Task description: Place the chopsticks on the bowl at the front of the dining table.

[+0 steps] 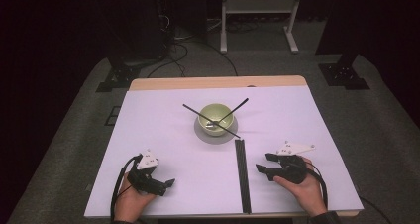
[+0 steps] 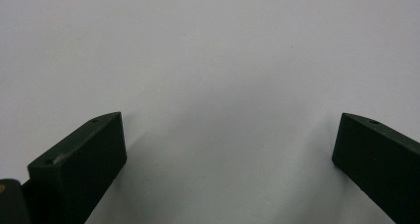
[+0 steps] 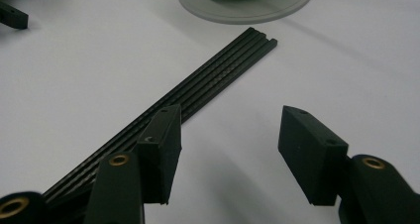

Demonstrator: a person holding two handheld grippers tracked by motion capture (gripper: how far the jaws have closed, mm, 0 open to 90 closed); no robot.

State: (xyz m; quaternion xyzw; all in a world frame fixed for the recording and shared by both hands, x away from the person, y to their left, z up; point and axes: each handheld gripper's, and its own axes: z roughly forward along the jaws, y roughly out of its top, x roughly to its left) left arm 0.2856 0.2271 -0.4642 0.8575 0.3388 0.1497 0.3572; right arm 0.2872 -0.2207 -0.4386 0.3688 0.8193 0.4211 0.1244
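A pale green bowl (image 1: 215,116) sits on a grey saucer (image 1: 216,135) at the middle of the white table. Two thin black rods (image 1: 195,112) (image 1: 237,106) lean crossed in the bowl. A long black ribbed strip (image 1: 242,174) lies from the saucer toward the front edge. My right gripper (image 1: 262,162) stands open just right of the strip, with bare table between its jaws. In the right gripper view the strip (image 3: 213,70) runs past the left jaw of that gripper (image 3: 230,112) toward the saucer (image 3: 247,8). My left gripper (image 1: 167,186) rests at the front left, open (image 2: 230,120) over bare table.
The white sheet (image 1: 148,135) covers the table up to a wooden strip (image 1: 218,82) at the far edge. Beyond the table, cables (image 1: 173,50) lie on the grey floor near a white frame (image 1: 260,16). Black stands (image 1: 119,70) flank the far corners.
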